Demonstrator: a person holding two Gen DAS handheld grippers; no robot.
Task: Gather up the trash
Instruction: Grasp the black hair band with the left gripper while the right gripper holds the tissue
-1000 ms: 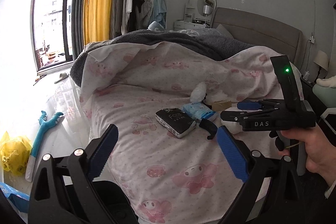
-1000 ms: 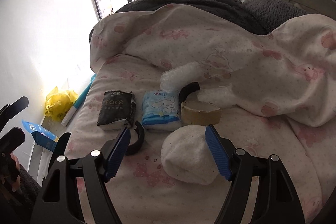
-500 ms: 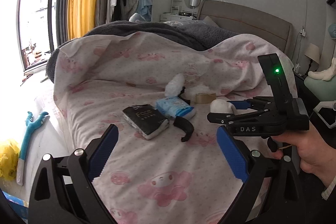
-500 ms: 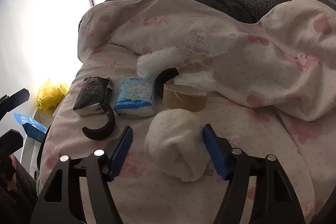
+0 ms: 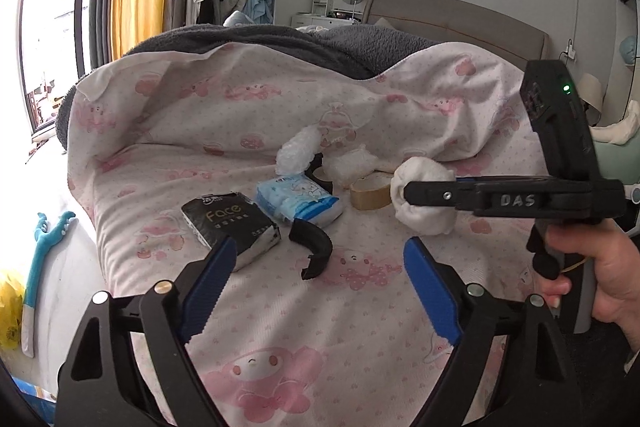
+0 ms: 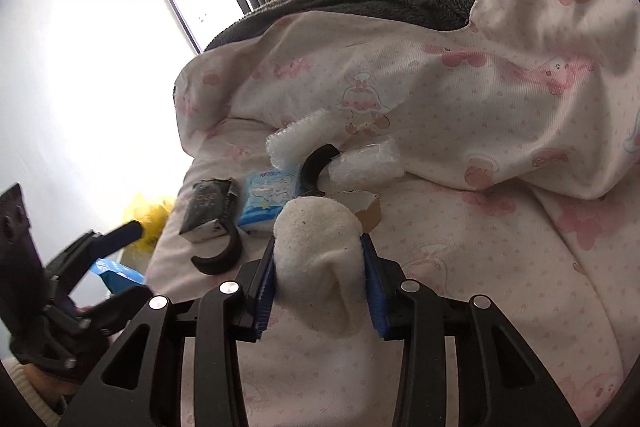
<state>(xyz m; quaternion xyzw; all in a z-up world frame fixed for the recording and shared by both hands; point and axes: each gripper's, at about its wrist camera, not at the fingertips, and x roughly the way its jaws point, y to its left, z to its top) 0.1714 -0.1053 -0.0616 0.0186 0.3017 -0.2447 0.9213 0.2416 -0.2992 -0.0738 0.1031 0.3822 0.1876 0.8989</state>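
A soft white wad [image 6: 316,247], like a balled-up sock or cloth, is squeezed in at its sides and lifted just above the pink patterned bedspread [image 5: 320,347]. Behind it lie a flattened roll of brown tape [image 5: 370,193], two crumpled pieces of clear bubble wrap [image 5: 298,153] and a curved black plastic piece between them. To their left lie a blue-and-white tissue pack [image 5: 298,201], a black tissue pack [image 5: 230,223] and another curved black plastic piece [image 5: 314,247].

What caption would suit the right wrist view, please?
Right gripper clamps a white sock on the pink bedsheet.
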